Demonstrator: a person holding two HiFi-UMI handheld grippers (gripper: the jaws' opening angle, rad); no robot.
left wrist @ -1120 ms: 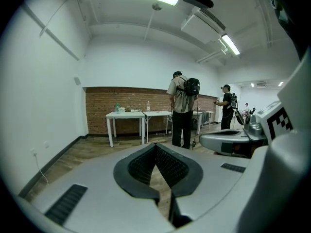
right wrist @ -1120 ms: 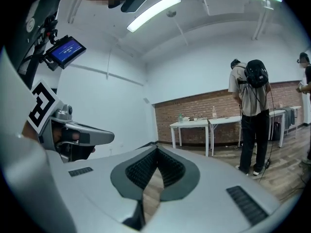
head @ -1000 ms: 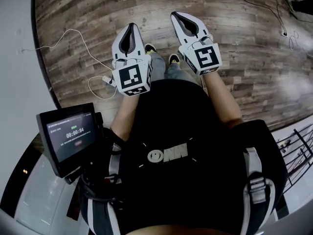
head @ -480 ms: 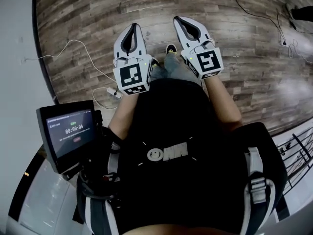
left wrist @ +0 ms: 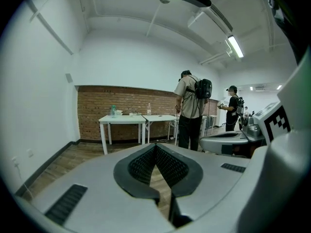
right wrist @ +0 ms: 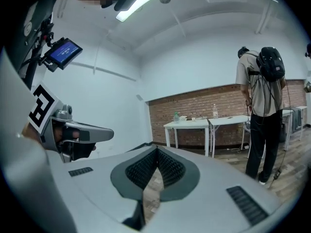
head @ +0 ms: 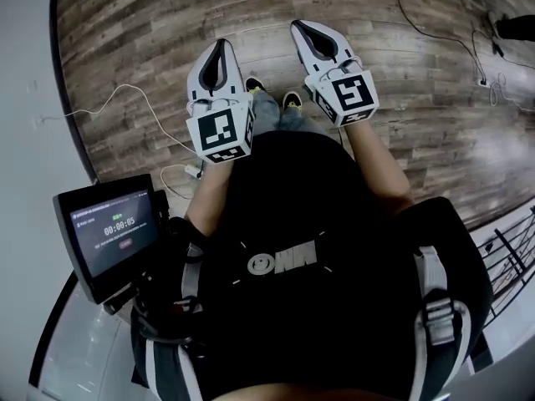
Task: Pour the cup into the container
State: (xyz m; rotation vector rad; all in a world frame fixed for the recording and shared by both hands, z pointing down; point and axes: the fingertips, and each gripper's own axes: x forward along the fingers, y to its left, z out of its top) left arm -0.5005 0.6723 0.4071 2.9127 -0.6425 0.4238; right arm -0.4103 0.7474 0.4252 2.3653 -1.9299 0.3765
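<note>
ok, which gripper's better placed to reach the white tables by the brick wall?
Neither. The left gripper and the right gripper are both shut and empty, side by side over the floor. The white tables stand far ahead in both gripper views. What's on them is too small to tell.

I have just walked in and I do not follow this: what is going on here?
A person holds the left gripper and the right gripper out in front, above the wooden floor. Both have their jaws shut with nothing between them. No cup or container shows near them. The white tables, with a bottle on them, stand far off by a brick wall, where another person with a backpack stands. The pouring has not begun.
</note>
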